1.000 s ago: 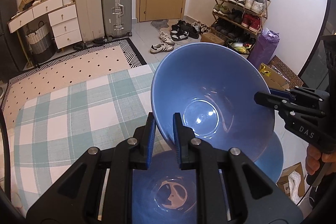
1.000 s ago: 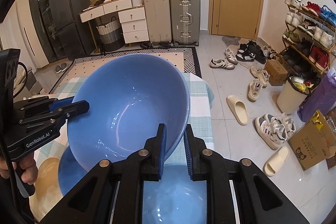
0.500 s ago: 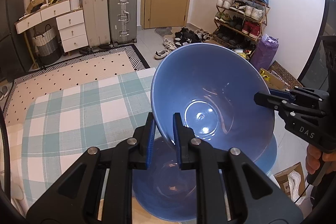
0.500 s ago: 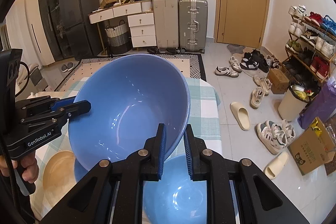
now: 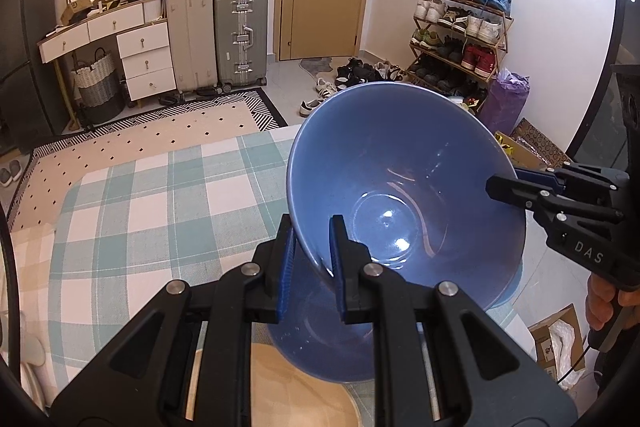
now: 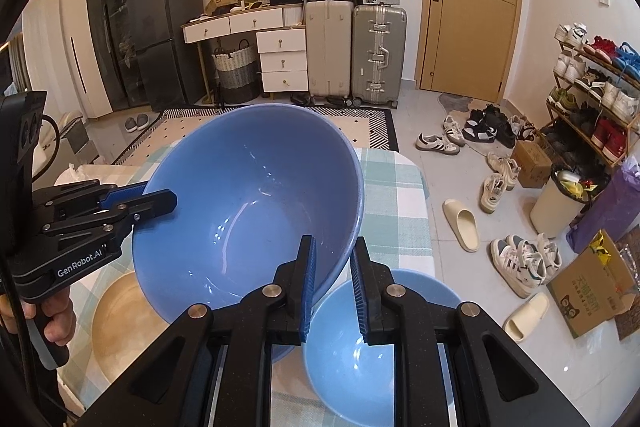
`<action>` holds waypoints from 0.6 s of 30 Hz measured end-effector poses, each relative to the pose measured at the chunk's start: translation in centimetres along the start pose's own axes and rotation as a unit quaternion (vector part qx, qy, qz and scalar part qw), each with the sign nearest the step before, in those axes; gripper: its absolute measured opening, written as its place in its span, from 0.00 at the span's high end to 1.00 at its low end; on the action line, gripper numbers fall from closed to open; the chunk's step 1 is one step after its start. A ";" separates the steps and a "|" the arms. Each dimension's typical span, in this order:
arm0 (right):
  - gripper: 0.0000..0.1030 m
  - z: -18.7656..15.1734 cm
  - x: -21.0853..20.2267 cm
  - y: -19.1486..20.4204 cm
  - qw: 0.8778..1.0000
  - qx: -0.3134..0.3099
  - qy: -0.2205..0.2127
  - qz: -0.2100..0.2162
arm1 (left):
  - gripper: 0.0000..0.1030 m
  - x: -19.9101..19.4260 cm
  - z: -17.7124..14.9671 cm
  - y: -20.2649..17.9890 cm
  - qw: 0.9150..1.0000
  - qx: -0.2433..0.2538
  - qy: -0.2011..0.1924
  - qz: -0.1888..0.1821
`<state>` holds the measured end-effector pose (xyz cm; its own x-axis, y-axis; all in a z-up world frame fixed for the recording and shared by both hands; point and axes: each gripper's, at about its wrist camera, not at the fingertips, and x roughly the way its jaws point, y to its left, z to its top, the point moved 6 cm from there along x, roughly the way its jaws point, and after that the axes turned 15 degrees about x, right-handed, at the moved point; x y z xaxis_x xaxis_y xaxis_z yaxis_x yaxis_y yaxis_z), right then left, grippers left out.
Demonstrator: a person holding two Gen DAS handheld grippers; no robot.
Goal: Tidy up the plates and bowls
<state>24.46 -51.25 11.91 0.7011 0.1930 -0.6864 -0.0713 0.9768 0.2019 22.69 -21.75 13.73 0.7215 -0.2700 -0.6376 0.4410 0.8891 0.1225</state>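
A large blue bowl [image 5: 400, 195] [image 6: 248, 203] hangs tilted above the table, gripped on opposite sides of its rim. My left gripper [image 5: 312, 227] is shut on the near rim in the left wrist view, and it shows at the left [image 6: 168, 197] in the right wrist view. My right gripper [image 6: 334, 247] is shut on the opposite rim, seen at the right [image 5: 496, 187] in the left wrist view. Under the held bowl rests another blue bowl [image 5: 316, 343], and a smaller light blue bowl [image 6: 360, 343] sits beside it. A round wooden plate [image 5: 280, 383] [image 6: 120, 319] lies on the table.
The table wears a green and white checked cloth [image 5: 160, 207] [image 6: 400, 195]. Its right edge drops to a floor strewn with shoes and slippers [image 6: 464, 223]. A cardboard box [image 6: 592, 287] and a bin [image 6: 560, 203] stand beyond. A hand [image 6: 56, 319] holds the left gripper's handle.
Both grippers have risen and shifted with the large bowl held between them. The bowls on the table now sit lower in view, and more of the wooden plate shows.
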 end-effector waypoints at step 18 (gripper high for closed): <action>0.82 -2.4 -0.2 1.9 1.000 -0.008 0.015 0.017 | 0.87 -0.3 -3.1 0.2 1.000 -0.001 0.020 0.007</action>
<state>22.43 -49.26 10.73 0.6768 0.2279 -0.7000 -0.1056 0.9711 0.2140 20.91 -20.31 11.55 0.7064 -0.2422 -0.6651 0.4292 0.8938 0.1304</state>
